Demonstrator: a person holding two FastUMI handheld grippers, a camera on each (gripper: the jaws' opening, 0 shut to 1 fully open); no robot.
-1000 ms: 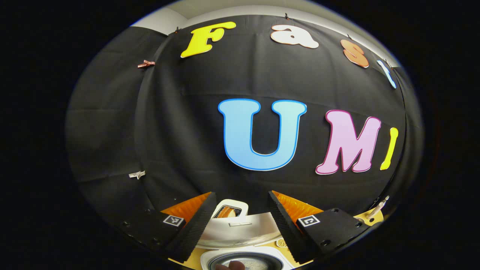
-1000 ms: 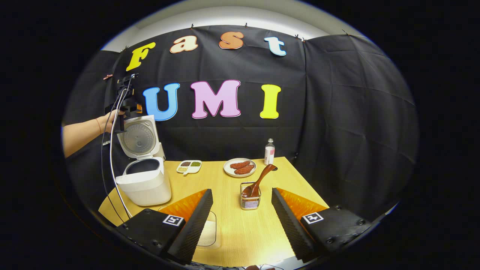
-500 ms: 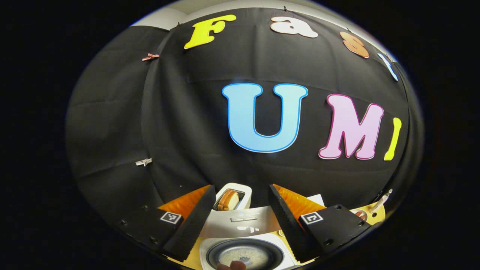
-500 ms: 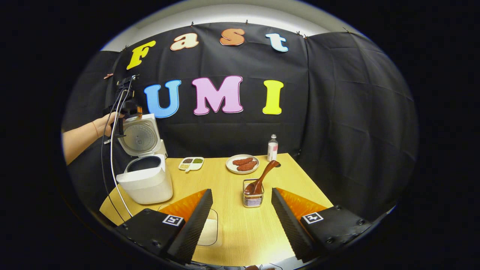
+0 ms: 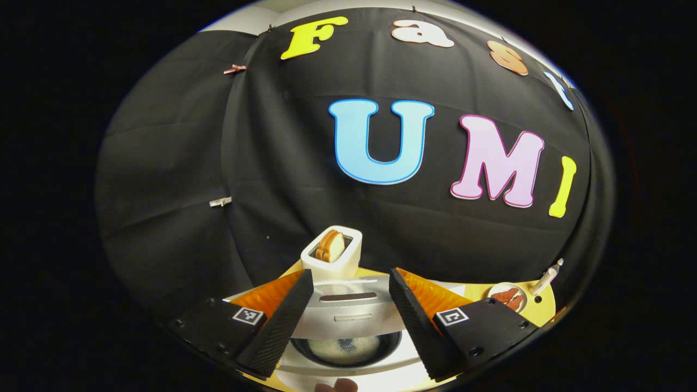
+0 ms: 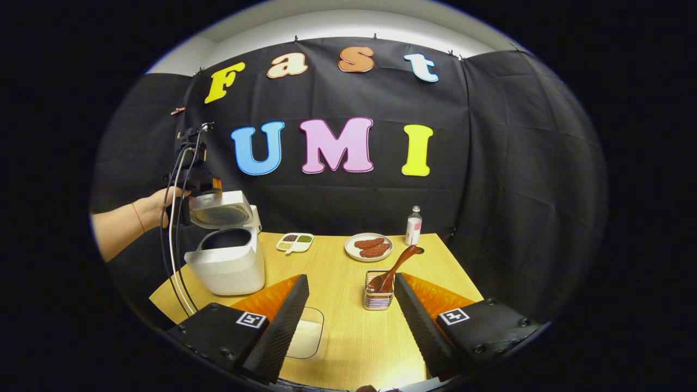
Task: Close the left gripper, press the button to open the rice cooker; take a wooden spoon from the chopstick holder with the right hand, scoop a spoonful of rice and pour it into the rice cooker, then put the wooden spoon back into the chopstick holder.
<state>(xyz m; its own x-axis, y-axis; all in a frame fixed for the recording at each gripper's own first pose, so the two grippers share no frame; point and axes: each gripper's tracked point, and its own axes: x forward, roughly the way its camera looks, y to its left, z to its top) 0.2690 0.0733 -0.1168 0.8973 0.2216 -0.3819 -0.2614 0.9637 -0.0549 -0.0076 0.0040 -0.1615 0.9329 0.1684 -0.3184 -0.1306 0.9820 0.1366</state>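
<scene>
The rice cooker (image 6: 228, 261) is seen at the worktop's (image 6: 337, 337) left end, its lid (image 6: 220, 209) raised partway. The left gripper (image 6: 190, 179), fingers apart and holding nothing, is held just above that lid. Right of the cooker, the wooden spoon (image 6: 395, 267) is stood in the chopstick holder (image 6: 378, 296), framed by the right gripper (image 6: 351, 313), spread wide and empty.
</scene>
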